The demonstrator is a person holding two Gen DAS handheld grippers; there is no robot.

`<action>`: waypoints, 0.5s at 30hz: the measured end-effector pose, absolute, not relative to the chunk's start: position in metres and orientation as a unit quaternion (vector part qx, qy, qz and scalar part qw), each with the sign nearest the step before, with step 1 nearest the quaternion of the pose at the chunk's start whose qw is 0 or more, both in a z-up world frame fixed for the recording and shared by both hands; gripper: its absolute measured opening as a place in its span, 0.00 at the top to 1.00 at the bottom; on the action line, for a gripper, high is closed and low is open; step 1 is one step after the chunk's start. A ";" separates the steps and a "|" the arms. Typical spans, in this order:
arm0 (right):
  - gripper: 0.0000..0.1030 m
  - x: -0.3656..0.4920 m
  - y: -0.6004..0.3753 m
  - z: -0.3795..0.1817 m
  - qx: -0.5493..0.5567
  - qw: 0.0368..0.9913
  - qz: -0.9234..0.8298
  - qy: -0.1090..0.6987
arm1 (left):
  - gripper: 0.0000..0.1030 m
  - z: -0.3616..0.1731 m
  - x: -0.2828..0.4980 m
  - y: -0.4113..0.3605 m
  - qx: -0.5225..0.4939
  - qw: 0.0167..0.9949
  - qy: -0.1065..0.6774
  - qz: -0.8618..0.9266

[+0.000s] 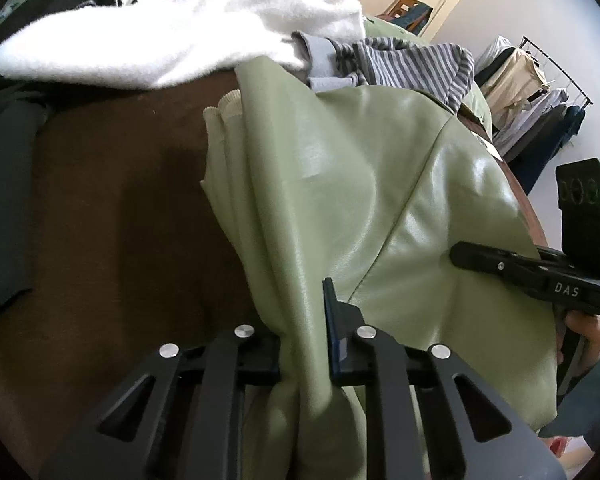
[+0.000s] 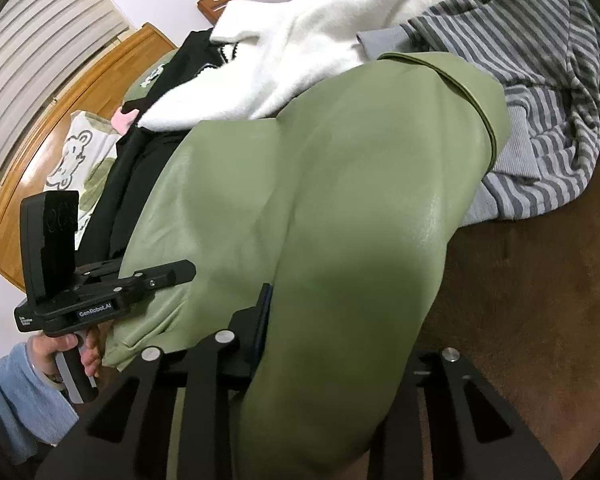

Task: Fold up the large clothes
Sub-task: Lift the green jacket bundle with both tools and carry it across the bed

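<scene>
**Both grippers pinch jacket; slip risk**

Green jacket (image 1: 380, 184) lies on the brown bed (image 1: 112, 208), its near edge bunched up at 6 o'clock in both views. Left gripper (image 1: 305, 354): jaws nearly closed, clamped on a gathered fold. Right gripper (image 2: 332, 356): jaws closed on thicker fabric at the other edge. White fleece (image 1: 180, 32) and striped top (image 2: 540, 92) sit at 12 o'clock, touching the jacket. Risks: glossy material may slide out; uneven pull skews the fold; a drag could catch the neighbours.

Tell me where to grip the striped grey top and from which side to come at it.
Take the striped grey top by its plain ribbed hem, coming from the bare brown surface side. That thick edge lies exposed there, while the green jacket and white fleece crowd its other side.
</scene>
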State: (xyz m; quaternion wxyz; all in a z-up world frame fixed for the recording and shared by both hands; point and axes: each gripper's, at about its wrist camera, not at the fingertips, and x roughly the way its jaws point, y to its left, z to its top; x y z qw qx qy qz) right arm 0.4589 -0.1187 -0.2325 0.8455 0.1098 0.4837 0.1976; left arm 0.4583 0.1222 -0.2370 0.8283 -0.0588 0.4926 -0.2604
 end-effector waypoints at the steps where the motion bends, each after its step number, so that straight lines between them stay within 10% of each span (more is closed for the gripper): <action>1: 0.74 0.458 -0.118 -0.229 0.109 0.846 0.199 0.483 | 0.83 -0.235 0.457 0.123 -0.059 0.829 0.492 -0.259; 15: 0.76 0.445 -0.110 -0.140 0.093 0.862 0.222 0.446 | 0.84 -0.148 0.438 0.133 -0.056 0.852 0.458 -0.247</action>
